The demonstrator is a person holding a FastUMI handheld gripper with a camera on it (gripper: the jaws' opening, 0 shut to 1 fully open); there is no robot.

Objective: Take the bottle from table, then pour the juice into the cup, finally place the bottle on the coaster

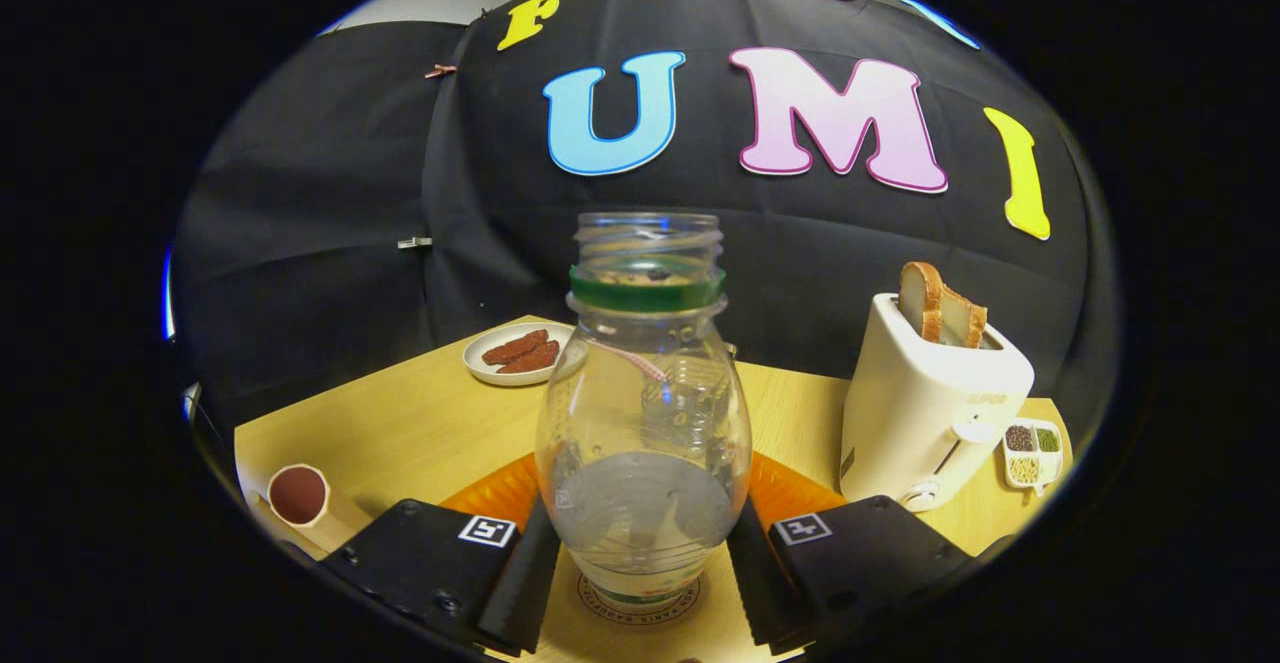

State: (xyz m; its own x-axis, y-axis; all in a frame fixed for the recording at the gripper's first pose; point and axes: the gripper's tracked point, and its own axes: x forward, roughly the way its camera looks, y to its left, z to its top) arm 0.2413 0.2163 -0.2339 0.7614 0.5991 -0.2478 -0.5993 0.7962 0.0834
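- The bottle (643, 413) stands upright on the coaster (640, 603), between the 2 fingers (520, 573) of the gripper (640, 568), which press its sides.
- The cup (305, 503) lies left of the bottle, on the table (400, 433).
- The plate (512, 353) sits behind the bottle, to its left.
- The toaster (925, 408) stands right of the bottle, with bread (938, 305) in it.
- The small dish (1033, 451) sits beyond the toaster, farther right of the bottle.

Clear bottle (643, 413), centre of frame, with a green neck ring and greyish lower half. Light wood-grain tabletop (420, 423). Orange coaster (500, 493) showing either side of the bottle. White plate (515, 355), centre left, bearing reddish-brown pieces. Cream toaster (925, 413), right, holding golden-brown bread (938, 305). Beige cup (305, 501), lower left, with dark brown interior.
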